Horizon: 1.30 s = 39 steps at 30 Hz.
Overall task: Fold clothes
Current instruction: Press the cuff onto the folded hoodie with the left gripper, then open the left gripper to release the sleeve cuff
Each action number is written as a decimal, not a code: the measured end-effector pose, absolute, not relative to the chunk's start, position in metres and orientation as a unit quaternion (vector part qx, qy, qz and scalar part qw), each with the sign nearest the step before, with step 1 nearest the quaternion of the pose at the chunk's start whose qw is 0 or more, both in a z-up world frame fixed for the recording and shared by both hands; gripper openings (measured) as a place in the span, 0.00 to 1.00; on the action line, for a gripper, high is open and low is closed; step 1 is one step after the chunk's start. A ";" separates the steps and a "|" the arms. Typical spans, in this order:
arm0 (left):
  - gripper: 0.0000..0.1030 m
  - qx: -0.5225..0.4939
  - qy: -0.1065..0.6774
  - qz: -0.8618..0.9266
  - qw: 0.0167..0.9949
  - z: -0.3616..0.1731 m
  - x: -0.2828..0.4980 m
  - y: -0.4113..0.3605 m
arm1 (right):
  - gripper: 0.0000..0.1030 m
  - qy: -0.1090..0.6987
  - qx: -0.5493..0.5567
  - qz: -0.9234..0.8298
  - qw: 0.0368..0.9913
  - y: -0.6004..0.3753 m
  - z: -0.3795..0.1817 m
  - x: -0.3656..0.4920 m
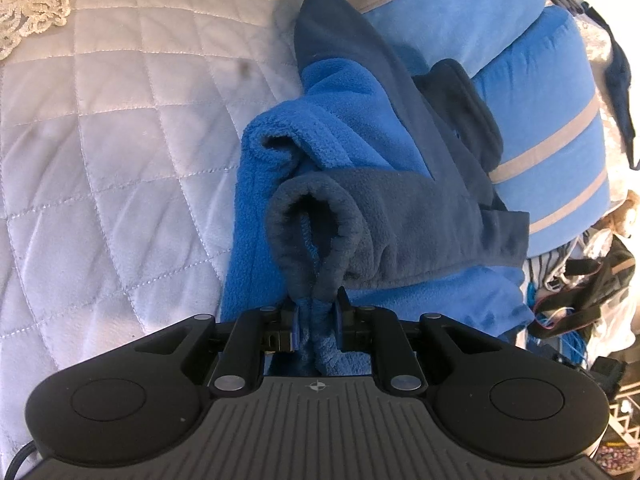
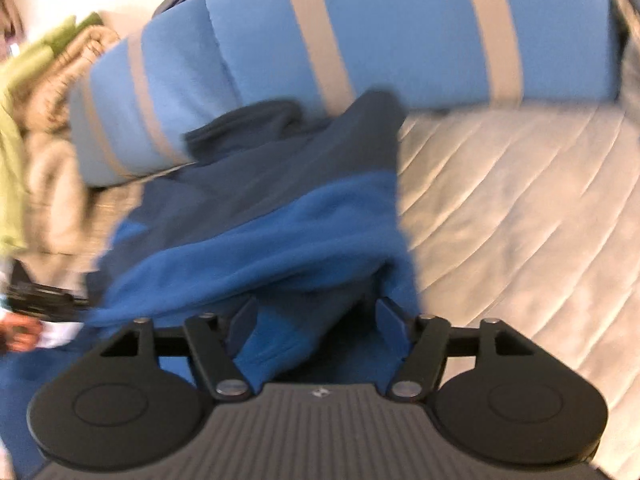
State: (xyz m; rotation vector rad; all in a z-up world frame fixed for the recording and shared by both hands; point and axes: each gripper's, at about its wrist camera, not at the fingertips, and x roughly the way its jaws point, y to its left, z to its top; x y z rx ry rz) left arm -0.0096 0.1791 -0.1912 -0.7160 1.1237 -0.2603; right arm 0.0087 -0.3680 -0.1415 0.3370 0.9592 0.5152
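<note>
A fleece garment [image 1: 352, 120] in bright blue with navy panels lies bunched on the quilted bed cover. Its navy sleeve cuff [image 1: 312, 216] loops up just ahead of my left gripper [image 1: 318, 304], which is shut on a fold of the fleece. In the blurred right wrist view the same fleece garment [image 2: 280, 220] spreads ahead and to the left. My right gripper [image 2: 316, 312] is open, its fingers wide apart, with a flap of blue fleece lying loosely between them.
A pale quilted bed cover [image 1: 100, 140] [image 2: 520, 200] lies under everything. Light blue cushions with grey stripes [image 1: 540, 80] [image 2: 400, 32] sit right behind the garment. Lace trim [image 1: 36, 0] is far left. Cables and bags [image 1: 580, 292] and green and beige cloth [image 2: 32, 100] lie off the bed's side.
</note>
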 end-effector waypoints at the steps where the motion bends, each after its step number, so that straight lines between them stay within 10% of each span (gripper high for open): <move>1: 0.17 -0.331 0.520 -0.121 0.778 -0.191 -0.010 0.180 | 0.76 0.463 0.178 0.245 0.833 -0.369 -0.148 0.011; 13: 0.17 -0.342 0.517 -0.121 0.775 -0.194 -0.009 0.182 | 0.73 0.502 0.365 0.238 0.747 -0.382 -0.216 0.032; 19: 0.16 -0.364 0.513 -0.117 0.768 -0.197 -0.011 0.186 | 0.24 0.508 0.363 0.211 0.752 -0.376 -0.222 0.035; 23: 0.16 -0.360 0.513 -0.116 0.771 -0.195 -0.011 0.186 | 0.14 0.505 0.362 0.199 0.758 -0.380 -0.218 0.030; 39: 0.17 -0.366 0.507 -0.120 0.771 -0.194 -0.013 0.190 | 0.12 0.498 0.329 0.171 0.784 -0.393 -0.201 0.026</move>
